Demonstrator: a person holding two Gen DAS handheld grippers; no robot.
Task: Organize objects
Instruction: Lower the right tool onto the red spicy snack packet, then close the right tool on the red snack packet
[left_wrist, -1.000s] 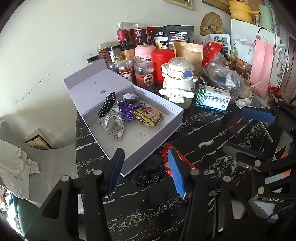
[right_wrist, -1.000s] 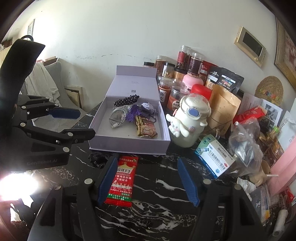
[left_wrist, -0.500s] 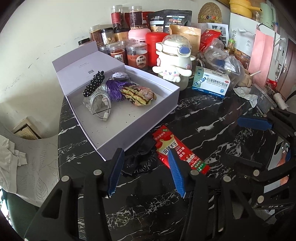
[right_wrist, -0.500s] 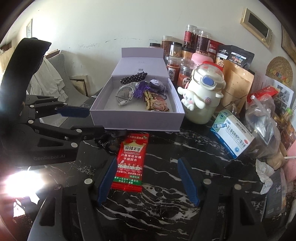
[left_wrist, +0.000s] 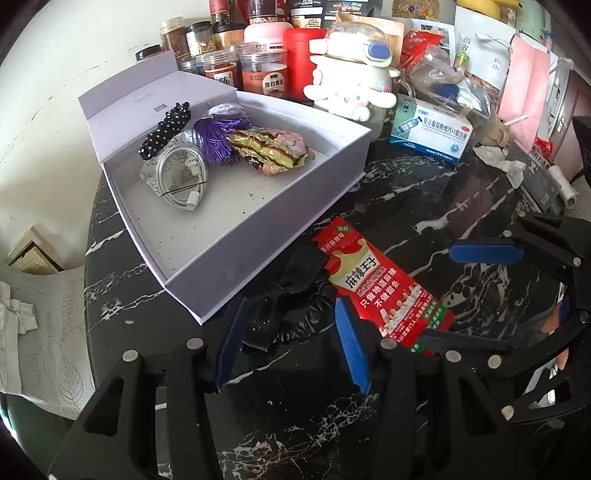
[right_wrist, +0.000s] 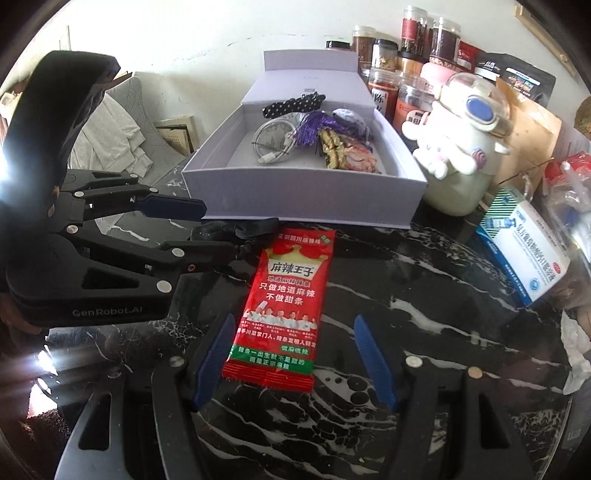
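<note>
An open lilac box (left_wrist: 280, 221) (right_wrist: 295, 195) stands on the black marble table and holds a white cable, a dotted hair clip, a purple tassel and a wrapped snack. A black bow hair clip (left_wrist: 291, 302) (right_wrist: 236, 230) lies just in front of the box. A red snack packet (left_wrist: 380, 291) (right_wrist: 284, 306) lies beside it. My left gripper (left_wrist: 288, 343) (right_wrist: 210, 232) is open with its jaws on either side of the black bow. My right gripper (right_wrist: 295, 358) (left_wrist: 461, 295) is open over the near end of the red packet.
Jars (left_wrist: 258, 70), a red canister, a white plush-character bottle (left_wrist: 354, 88) (right_wrist: 465, 147), a blue-and-white medicine box (left_wrist: 428, 133) (right_wrist: 524, 254), bags and crumpled tissue crowd the back and right of the table. A chair with cloth (right_wrist: 118, 129) stands off the table's left edge.
Both grippers have moved forward and down toward the table. The left gripper now straddles the black bow; the right one now reaches over the red packet. Both stay open.
</note>
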